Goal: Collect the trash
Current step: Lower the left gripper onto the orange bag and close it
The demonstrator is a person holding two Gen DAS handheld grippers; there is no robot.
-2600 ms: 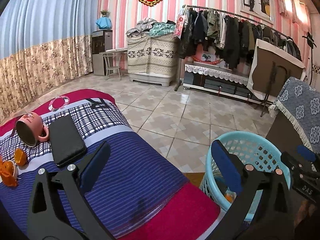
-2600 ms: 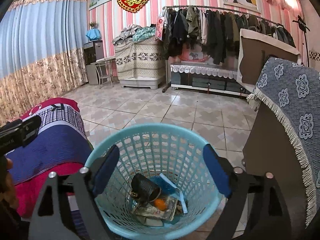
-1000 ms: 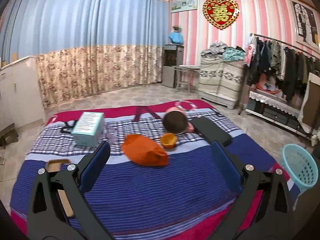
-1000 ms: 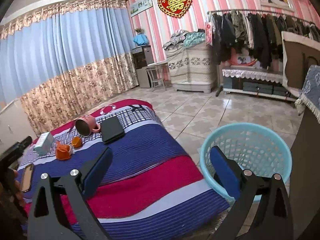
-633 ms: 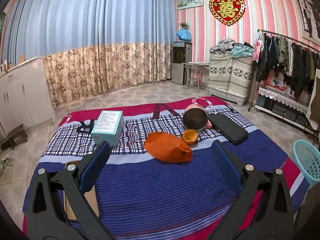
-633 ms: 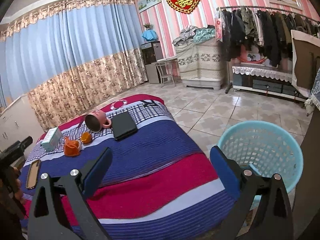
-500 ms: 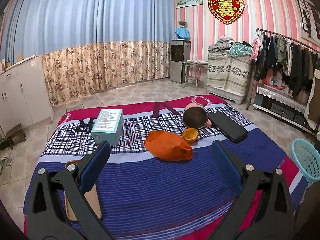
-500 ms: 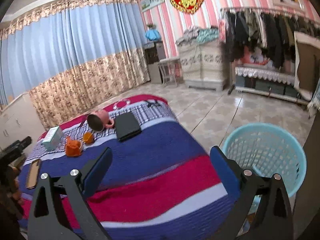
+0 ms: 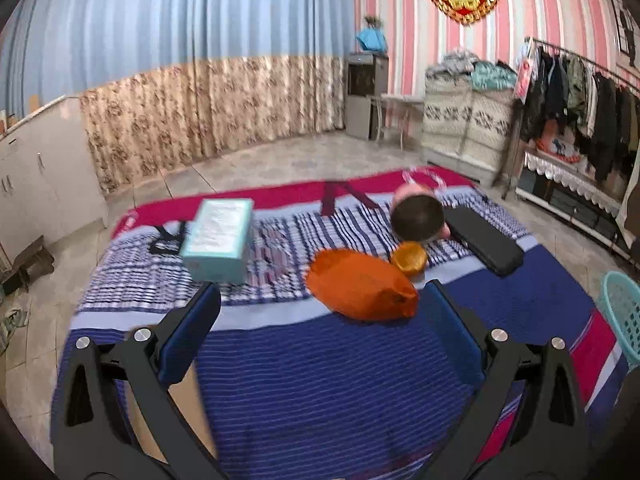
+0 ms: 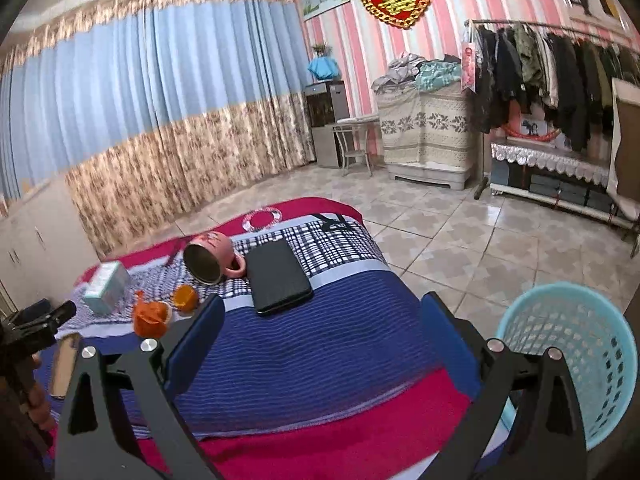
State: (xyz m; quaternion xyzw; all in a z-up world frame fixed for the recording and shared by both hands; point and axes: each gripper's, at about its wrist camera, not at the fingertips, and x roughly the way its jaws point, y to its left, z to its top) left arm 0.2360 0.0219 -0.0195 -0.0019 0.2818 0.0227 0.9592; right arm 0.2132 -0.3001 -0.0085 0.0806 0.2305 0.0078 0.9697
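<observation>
Orange wrapper [image 9: 362,286] lies on the striped bed [image 9: 328,376] dead ahead of the left gripper [image 9: 320,332], long axis crosswise to the wide-spread, empty jaws, and nearer to it than to the right gripper [image 10: 320,328], likewise wide and empty beside the basket [image 10: 576,344].

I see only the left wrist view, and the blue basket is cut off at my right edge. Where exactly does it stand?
Observer: The basket stands on the tiled floor, beside the near corner of the bed; the right wrist view shows most of its rim.
Operator: Is the right claw free?
Observer: Yes, the right claw is open and holds nothing.
Operator: What is the tan thing half hidden low on my left?
Observer: A flat tan object; it lies on the bed near its left edge, with nothing on top of it.
</observation>
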